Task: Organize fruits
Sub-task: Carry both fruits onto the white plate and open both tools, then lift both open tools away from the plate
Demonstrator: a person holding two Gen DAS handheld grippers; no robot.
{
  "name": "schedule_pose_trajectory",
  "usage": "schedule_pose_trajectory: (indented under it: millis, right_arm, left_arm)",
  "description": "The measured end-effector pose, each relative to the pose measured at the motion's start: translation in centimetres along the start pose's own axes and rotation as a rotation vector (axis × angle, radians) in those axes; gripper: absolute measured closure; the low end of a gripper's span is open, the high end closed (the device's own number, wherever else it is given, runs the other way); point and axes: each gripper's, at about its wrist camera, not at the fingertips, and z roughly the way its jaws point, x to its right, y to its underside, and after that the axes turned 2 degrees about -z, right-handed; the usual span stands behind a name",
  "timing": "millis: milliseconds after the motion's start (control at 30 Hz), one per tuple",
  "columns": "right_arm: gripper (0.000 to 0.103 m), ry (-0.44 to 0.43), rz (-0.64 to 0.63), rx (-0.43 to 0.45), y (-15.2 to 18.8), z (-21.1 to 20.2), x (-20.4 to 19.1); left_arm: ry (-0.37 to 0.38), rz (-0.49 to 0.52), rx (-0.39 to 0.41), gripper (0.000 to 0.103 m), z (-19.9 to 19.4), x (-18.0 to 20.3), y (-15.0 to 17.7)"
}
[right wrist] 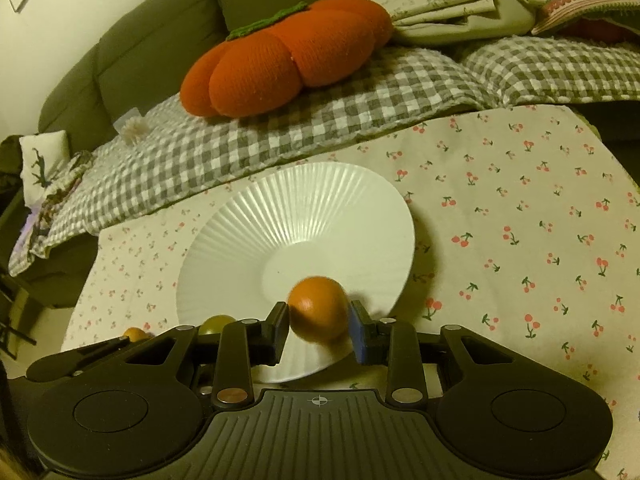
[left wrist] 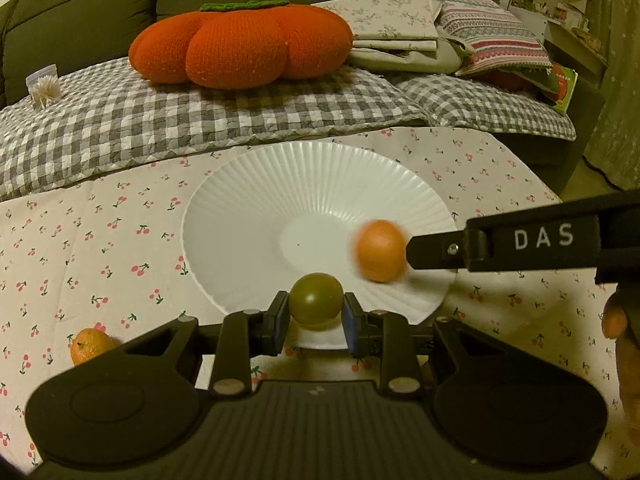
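Green tomato (left wrist: 316, 300) sits pinched in the left gripper (left wrist: 316, 322), just over the near rim of the white plate (left wrist: 280, 192). Right gripper (right wrist: 319, 326) holds an orange tomato (right wrist: 318, 308) above the plate's right side. Both have open room in the plate's middle. A small orange (left wrist: 90, 344) waits on the bench, left.

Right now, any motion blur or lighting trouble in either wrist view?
Left wrist view: orange tomato smeared by motion blur, green tomato sharp; dim yellowish light; fisheye bends the sofa edge. Right wrist view: orange tomato slightly blurred, soft shadow on the white plate, no glare.
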Motion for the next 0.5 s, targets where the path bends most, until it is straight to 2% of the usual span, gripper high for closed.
schedule_pose_trajectory:
  millis: [267,333,500]
  right_arm:
    - [0.068,-0.017,-0.011,0.024,-0.1,-0.6,0.0]
    - [0.068,-0.025,-0.010,0.029,-0.2,-0.9,-0.1]
    - [0.058,-0.014,-0.010,0.047,-0.1,-1.8,0.1]
  left_arm:
    - [0.015,-0.011,0.011,0.072,-0.7,-0.3,0.1]
    - [0.012,-0.019,0.019,0.059,-1.2,-0.4,0.2]
    - [0.014,-0.035,0.027,0.050,-2.4,-0.9,0.5]
